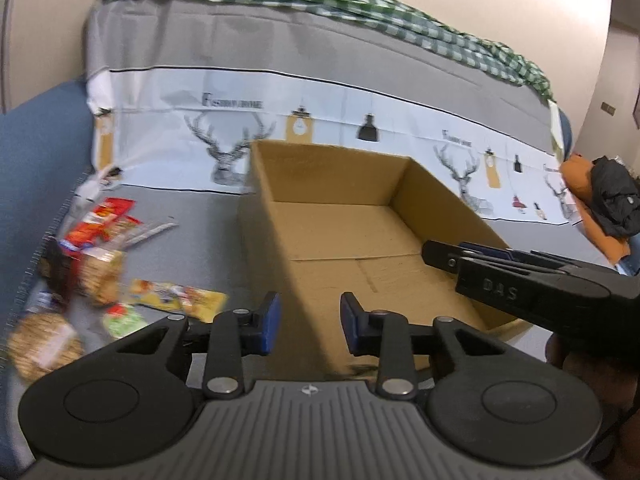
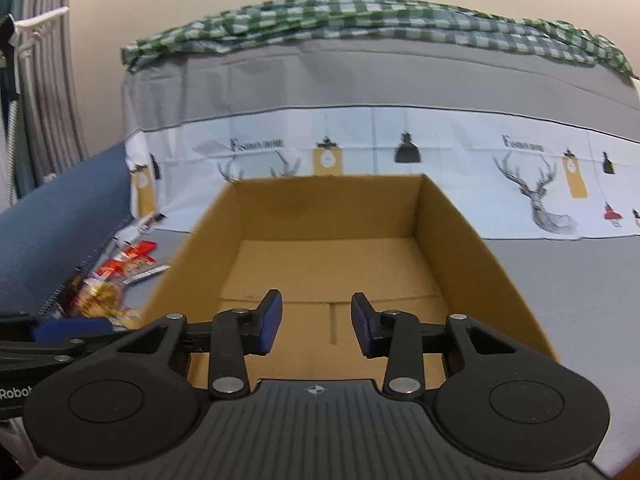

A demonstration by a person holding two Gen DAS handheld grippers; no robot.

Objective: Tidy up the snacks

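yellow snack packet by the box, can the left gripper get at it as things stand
Probably yes. The yellow snack packet lies flat and uncovered on the grey cover, just left of the left gripper, whose open jaws hold nothing; the cardboard box stands to the right.

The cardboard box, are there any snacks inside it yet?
No, the cardboard box shows only its bare floor, and the snack packets lie outside it on the grey cover.
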